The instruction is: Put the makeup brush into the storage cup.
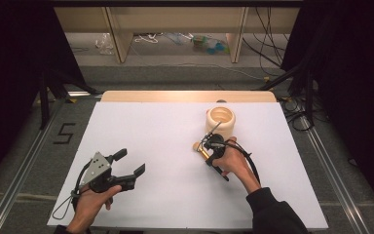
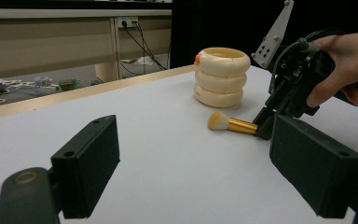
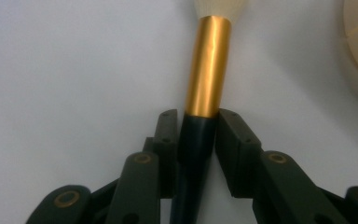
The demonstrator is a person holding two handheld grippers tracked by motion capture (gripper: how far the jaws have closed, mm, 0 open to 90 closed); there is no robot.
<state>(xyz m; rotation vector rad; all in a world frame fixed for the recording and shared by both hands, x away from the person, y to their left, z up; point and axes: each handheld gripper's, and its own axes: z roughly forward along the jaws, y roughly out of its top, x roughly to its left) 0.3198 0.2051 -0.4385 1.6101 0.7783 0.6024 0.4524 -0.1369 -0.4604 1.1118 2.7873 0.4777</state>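
Note:
A makeup brush [image 1: 199, 148] with cream bristles, a gold ferrule [image 3: 209, 65] and a dark handle lies low over the white table, left of a cream ribbed pot [image 1: 220, 122]. My right gripper [image 1: 208, 157] is shut on the brush's dark handle just behind the ferrule, as the right gripper view [image 3: 198, 122] shows close up. From the left gripper view the brush [image 2: 230, 123] points left, with the pot [image 2: 221, 77] behind it. My left gripper [image 1: 130, 162] rests at the front left, open, with nothing between its jaws [image 2: 200, 163].
A white sheet [image 1: 151, 126] covers the tabletop, with a wooden strip [image 1: 185, 96] along the far edge. Beyond it stand wooden bench legs [image 1: 119, 41] with cables and small clutter on the floor. Black curtains flank both sides.

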